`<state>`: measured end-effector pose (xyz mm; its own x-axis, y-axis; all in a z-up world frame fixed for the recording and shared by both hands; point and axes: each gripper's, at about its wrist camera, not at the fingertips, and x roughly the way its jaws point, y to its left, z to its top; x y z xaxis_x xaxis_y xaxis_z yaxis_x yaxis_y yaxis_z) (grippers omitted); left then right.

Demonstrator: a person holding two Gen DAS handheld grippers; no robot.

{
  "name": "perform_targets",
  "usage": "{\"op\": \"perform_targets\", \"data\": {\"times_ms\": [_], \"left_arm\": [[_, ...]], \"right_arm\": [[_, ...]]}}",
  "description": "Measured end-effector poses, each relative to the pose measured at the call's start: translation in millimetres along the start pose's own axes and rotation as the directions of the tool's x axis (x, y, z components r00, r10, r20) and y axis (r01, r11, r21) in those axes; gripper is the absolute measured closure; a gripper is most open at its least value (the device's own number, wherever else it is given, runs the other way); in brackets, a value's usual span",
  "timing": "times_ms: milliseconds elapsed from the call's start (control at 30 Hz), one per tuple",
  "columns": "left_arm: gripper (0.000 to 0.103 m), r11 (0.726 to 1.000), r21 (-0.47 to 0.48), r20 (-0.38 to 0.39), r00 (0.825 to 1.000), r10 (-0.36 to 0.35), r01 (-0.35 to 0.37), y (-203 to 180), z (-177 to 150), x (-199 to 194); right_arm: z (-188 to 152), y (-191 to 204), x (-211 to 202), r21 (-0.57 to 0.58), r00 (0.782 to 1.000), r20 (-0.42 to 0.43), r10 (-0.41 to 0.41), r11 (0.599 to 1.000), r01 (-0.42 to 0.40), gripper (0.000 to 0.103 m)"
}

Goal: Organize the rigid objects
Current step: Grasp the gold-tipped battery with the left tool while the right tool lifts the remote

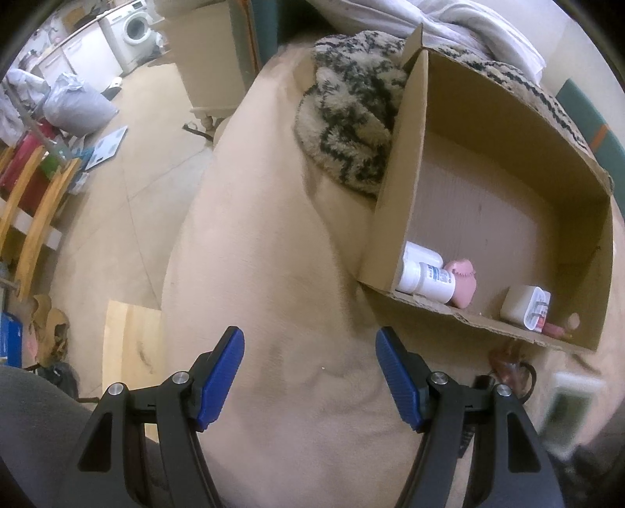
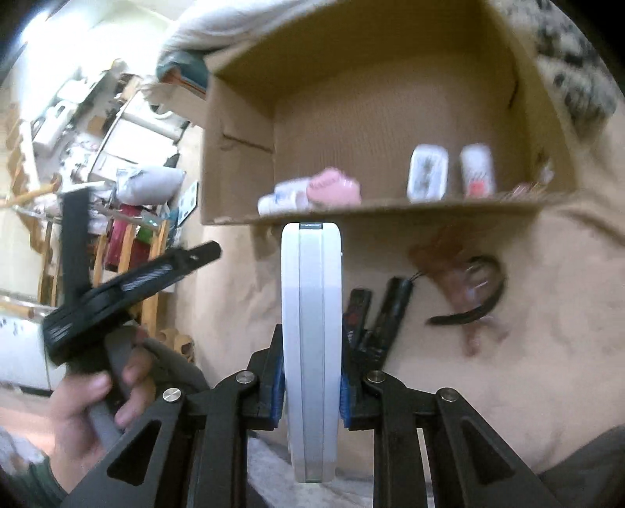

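Presently, a flat white device (image 2: 311, 332) is pinched edge-on between the jaws of the right gripper (image 2: 311, 394), at 6 o'clock from the cardboard box (image 2: 390, 117). The left gripper (image 1: 310, 375) is held with jaws spread, nothing between them. Bottles, possibly medicine, are seen inside the box.

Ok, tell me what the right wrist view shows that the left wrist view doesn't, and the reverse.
Right wrist only: the right claw shut on a flat white device held edge-on, two black sticks lying on the beige cover, and a hand gripping the other tool.
Left wrist only: the left claw open with nothing between its pads, and a washing machine far off.
Both: the cardboard box holding a white bottle and a pink item.
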<state>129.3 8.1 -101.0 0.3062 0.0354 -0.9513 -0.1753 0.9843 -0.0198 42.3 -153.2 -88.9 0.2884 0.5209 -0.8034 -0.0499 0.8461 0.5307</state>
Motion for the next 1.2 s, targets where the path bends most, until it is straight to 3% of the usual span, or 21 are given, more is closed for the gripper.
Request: {"op": "perform_targets", "data": {"times_ms": [133,267,400,667,733,767,900,967,1200], "left_arm": [[0.036,0.999,0.034,-0.012,1.0,-0.015,0.015,-6.8,-4.5,4.3],[0.04,0.988,0.148,-0.063,0.997,-0.034,0.043,-31.8,-18.3,17.1],[0.041,0.954,0.26,-0.225,0.97,-0.095,0.153,-69.3,-38.1,45.8],[0.044,0.937,0.315,-0.302,0.952,-0.056,0.155,-93.9,-55.0,72.0],[0.044,0.92,0.367,-0.282,0.959,-0.029,0.136,-98.4,-60.6,70.2],[0.049,0.922,0.364,-0.276,0.961,-0.029,0.133,-97.4,-61.3,69.2],[0.088,0.933,0.348,-0.254,0.967,-0.004,0.095,-90.8,-60.7,66.8],[0.094,0.94,0.325,-0.261,0.965,-0.015,0.102,-83.1,-57.0,67.2],[0.094,0.955,0.288,-0.236,0.972,0.002,0.068,-64.3,-56.3,67.2]], "right_arm": [[-2.5,-17.9,-29.5,-0.003,0.995,0.102,-0.015,1.0,0.015,0.08],[-3.0,-32.2,-30.4,0.048,0.99,0.133,-0.034,0.998,0.028,0.08],[-2.3,-38.1,-25.9,0.061,0.989,0.146,-0.01,0.998,0.001,0.08],[-6.2,-48.6,-34.2,0.083,0.988,0.152,0.017,0.996,-0.03,0.08],[-9.9,-54.0,-38.5,0.09,0.988,0.155,0.018,0.995,-0.033,0.08],[-8.3,-54.4,-36.4,0.091,0.988,0.153,0.016,0.995,-0.03,0.08],[-6.6,-52.2,-29.7,0.084,0.991,0.131,0.001,0.996,-0.012,0.08],[-6.2,-50.3,-27.7,0.077,0.992,0.123,-0.012,0.997,0.002,0.08],[-7.4,-47.0,-26.3,0.066,0.992,0.119,-0.038,0.997,0.03,0.08]]}}
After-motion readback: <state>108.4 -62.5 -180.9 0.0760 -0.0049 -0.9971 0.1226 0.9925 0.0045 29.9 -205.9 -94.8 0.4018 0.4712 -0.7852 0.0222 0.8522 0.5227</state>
